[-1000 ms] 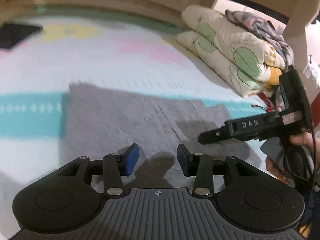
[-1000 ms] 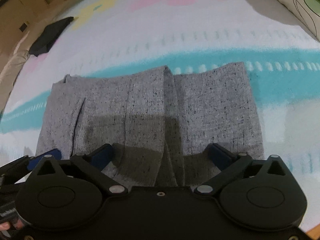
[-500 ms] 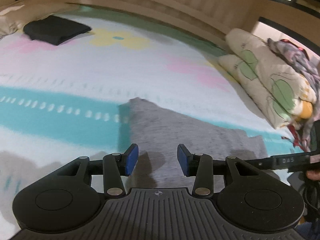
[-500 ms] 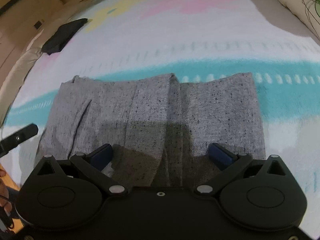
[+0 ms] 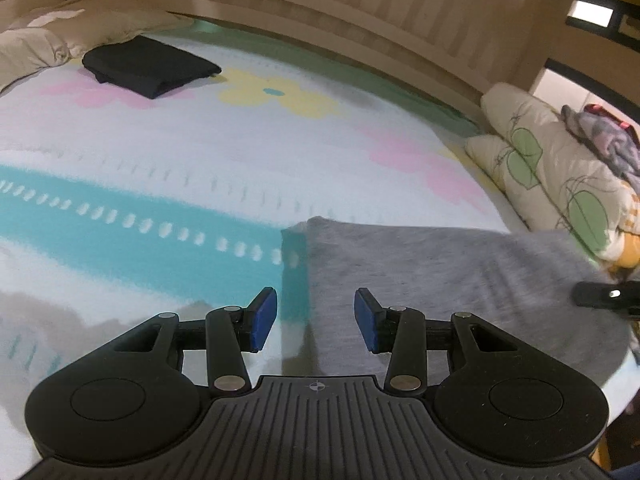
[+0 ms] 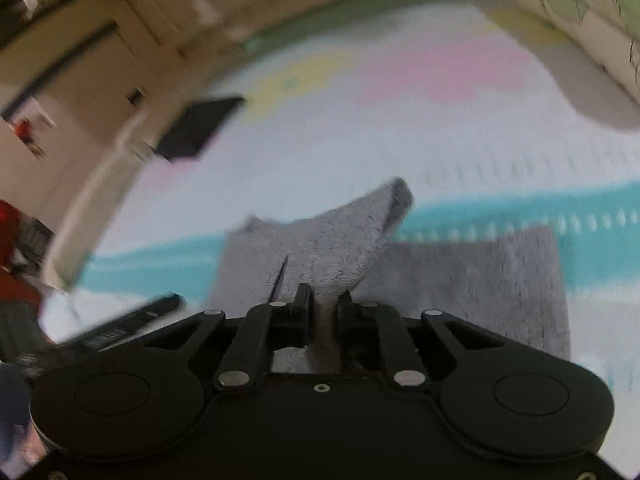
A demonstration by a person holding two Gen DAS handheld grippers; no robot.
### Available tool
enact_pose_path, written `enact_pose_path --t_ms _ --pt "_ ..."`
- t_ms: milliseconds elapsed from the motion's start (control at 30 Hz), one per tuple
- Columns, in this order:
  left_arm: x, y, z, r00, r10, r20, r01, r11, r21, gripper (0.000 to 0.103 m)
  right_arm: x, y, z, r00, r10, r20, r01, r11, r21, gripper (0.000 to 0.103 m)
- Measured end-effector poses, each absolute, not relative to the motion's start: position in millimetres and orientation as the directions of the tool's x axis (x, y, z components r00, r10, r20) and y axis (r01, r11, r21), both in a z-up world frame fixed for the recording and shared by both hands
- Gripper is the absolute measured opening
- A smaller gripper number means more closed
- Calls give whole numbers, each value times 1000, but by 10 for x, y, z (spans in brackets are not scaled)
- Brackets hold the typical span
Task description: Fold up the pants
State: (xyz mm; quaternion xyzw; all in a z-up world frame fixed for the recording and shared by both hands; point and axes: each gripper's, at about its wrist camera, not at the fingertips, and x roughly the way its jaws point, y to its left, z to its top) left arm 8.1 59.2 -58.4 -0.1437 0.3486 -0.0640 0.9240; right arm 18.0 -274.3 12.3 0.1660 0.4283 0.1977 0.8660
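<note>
Pants (image 6: 336, 240) are pinched by the just-closed right gripper (image 6: 324, 312); the left gripper (image 5: 316, 320) fingers (image 5: 262, 318) are held apart, empty.

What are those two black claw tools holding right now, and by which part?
The right gripper has just closed on the grey knit pants, pinching their near edge. The left gripper holds nothing.

My bed (image 5: 240, 152), in its white sheet with a teal band and pastel flowers
On it lie grey pants (image 5: 460, 264), a folded black garment (image 5: 150, 66) far back, and leaf-print bedding (image 5: 548, 168) along the edge
</note>
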Motion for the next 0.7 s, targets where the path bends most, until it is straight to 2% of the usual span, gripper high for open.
enact_pose_path --t_ms 133,333,400,567,700 --pt "96 435 -551 747 -254 -615 60 946 -318 42 14 -2976 312 614 415 -672 -183 903 390 17" --pt "163 -47 -644 682 -345 -645 206 937 -282 42 169 -3181 -261 486 185 -854 -52 982 183 22" --pt "121 -167 -658 669 -348 -657 248 938 -244 42 174 -3123 -423 459 133 -879 -51 991 123 37" --pt "-69 -379 -920 599 -279 -751 352 934 -66 44 159 -3006 -387 468 89 -880 -80 995 58 44" --pt "-159 -251 -949 601 -297 -742 347 933 -93 44 247 -3048 -472 441 92 -893 -41 996 82 53"
